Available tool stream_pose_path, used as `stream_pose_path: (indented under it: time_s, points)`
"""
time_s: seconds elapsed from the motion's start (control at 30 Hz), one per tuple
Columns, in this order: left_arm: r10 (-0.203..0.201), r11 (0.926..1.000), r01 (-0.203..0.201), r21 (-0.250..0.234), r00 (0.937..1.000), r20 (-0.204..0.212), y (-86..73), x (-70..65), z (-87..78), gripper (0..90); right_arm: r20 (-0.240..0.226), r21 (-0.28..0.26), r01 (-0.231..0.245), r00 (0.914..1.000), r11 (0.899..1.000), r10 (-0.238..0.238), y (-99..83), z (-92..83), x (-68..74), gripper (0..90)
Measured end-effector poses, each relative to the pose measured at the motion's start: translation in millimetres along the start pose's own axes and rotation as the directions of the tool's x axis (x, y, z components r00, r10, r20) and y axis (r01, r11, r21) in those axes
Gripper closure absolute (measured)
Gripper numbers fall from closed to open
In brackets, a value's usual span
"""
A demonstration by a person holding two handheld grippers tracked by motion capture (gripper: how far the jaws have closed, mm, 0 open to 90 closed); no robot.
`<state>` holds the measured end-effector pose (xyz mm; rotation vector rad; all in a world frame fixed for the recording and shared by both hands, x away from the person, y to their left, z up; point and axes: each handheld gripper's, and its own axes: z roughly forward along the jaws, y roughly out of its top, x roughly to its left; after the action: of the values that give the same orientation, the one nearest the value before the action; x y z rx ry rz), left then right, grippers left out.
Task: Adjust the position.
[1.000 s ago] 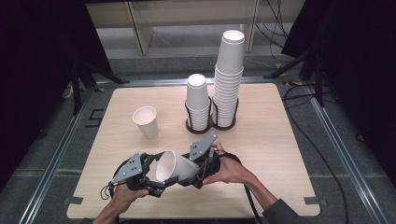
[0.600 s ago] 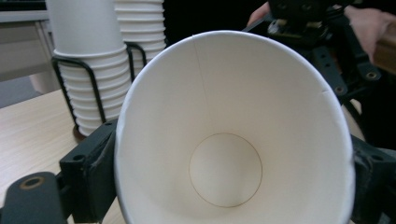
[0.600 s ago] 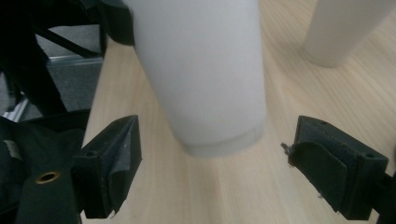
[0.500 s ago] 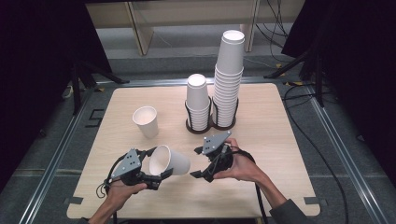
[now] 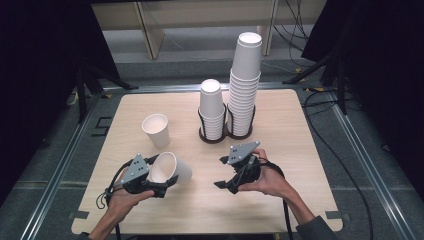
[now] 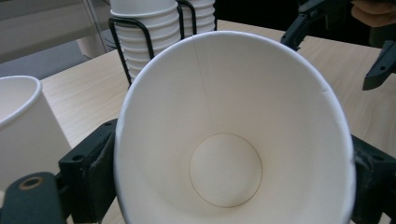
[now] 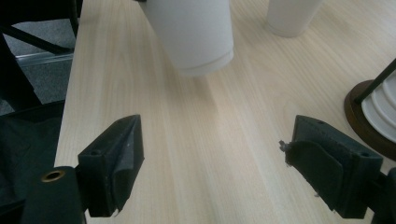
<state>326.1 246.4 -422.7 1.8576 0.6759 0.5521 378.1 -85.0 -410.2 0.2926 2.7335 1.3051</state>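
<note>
Left claw (image 5: 159, 184) is clamped on a white paper cup (image 5: 170, 168), jaws on either side of the cup wall near the rim. Cup is tipped on its side, mouth toward the person, base pointing out toward counter centre, held low over the near left part of the wooden counter (image 5: 300, 150); can't tell if it touches the wood. In the left gripper view the cup (image 6: 229, 140) mouth looks squeezed slightly oval between the jaws.

Right claw (image 5: 226, 176) is wide open, holding nothing, low over the counter just right of the cup and apart from it. In the right gripper view both jaws stand spread with bare wood between them, cup base (image 7: 196, 32) ahead.

Second loose cup (image 5: 156, 130) stands upright behind the left claw. Black wire holder (image 5: 216, 134) mid-counter carries a short stack (image 5: 212, 107) and a tall stack (image 5: 244, 85).

Handling, judged: cup is very light, thin-walled, crushes easily, so light squeeze only. Rolled rim is the stiffest place, base ring next; the mid-wall buckles. Smooth tapered paper may slide out toward the narrow end. Grip across rim or just under it looks best.
</note>
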Motion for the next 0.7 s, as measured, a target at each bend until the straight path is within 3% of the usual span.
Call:
stream_pose_path:
  time_s: [0.03,0.13,0.3,0.6,0.7]
  points:
    - [-0.003,0.9999,0.003,-0.011,1.0,0.001,0.2,1.3,0.8,11.0,0.0,0.005,-0.011,0.9999,1.0,0.011,-1.1,-0.7,0.3,18.8]
    - [0.027,0.9989,-0.026,0.04,0.9992,-0.031,2.6,4.1,-2.6,10.9,0.012,0.017,-0.019,0.9998,1.0,0.018,-4.0,-2.5,-0.1,18.9]
    - [-0.003,0.9984,0.005,0.057,0.999,-0.045,3.1,9.8,-3.0,10.9,0.045,0.017,-0.036,0.9983,0.999,0.036,-10.0,-9.1,-1.8,18.9]
    - [-0.012,0.993,0.023,0.116,0.9957,-0.091,10.2,21.0,-5.0,10.7,0.074,0.028,-0.076,0.9945,0.997,0.074,-26.2,-18.1,-4.5,19.0]
    - [-0.02,0.9872,0.038,0.155,0.9929,-0.117,12.5,26.1,-3.7,10.6,0.078,0.03,-0.085,0.9935,0.996,0.082,-28.3,-20.6,-4.6,19.0]
